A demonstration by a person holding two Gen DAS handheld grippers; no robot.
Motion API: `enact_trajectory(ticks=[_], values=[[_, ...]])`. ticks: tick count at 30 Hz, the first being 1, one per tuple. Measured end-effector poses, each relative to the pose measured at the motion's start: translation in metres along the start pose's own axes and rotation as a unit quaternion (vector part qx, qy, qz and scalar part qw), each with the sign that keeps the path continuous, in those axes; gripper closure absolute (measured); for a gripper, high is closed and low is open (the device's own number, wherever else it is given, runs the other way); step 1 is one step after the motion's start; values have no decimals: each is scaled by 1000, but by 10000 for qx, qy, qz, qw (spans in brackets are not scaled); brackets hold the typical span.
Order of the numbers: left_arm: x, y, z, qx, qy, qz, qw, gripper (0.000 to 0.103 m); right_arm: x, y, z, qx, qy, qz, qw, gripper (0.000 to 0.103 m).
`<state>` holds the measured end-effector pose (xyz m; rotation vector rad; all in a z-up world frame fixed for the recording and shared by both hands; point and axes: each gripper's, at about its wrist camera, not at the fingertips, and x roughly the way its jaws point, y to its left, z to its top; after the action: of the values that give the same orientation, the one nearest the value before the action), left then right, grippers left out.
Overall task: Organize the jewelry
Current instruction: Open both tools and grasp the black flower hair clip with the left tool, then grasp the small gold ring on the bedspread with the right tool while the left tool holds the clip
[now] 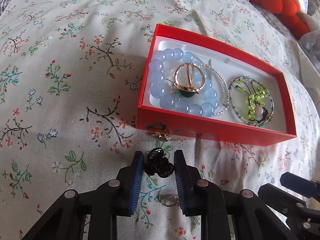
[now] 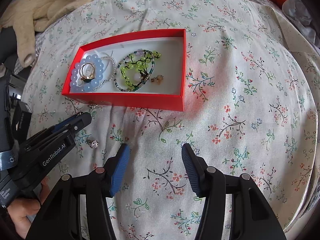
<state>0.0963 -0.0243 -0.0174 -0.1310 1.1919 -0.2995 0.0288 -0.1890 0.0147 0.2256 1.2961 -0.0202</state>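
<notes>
Covering both views, a floral sheet (image 1: 70,80) carries everything. At 2 o'clock in the left wrist view a red box (image 1: 210,134) lies on it, white-lined, and in the right wrist view it sits at 11 o'clock. Inside, a blue bead bracelet (image 1: 160,92) fills the box's 9 o'clock end, with a gold ring (image 1: 189,80) resting within its loop; a clear bead strand (image 1: 223,88) curves beside it, and a wire tree pendant (image 1: 253,102) with green beads lies toward 3 o'clock. In the right wrist view small gold earrings (image 2: 158,79) sit just beside the pendant. The right gripper (image 2: 155,150) hangs spread above bare sheet at 6 o'clock. The left gripper (image 1: 159,165) pinches a black glossy charm (image 1: 159,166) between its pads, near the box's front wall. A gold trinket (image 1: 162,136) lies touching that wall, and a thin ring (image 1: 170,200) lies on the sheet between the left fingers. A sparkly stud (image 2: 94,144) rests at 8 o'clock in the right wrist view.
</notes>
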Motion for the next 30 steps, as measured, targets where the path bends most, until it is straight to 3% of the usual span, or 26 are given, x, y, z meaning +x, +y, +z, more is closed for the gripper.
enact_trajectory(ticks=[30], values=[[-42, 71, -23, -208, -28, 331, 9992, 78, 40, 81, 4, -476, 261, 259, 9982, 46]])
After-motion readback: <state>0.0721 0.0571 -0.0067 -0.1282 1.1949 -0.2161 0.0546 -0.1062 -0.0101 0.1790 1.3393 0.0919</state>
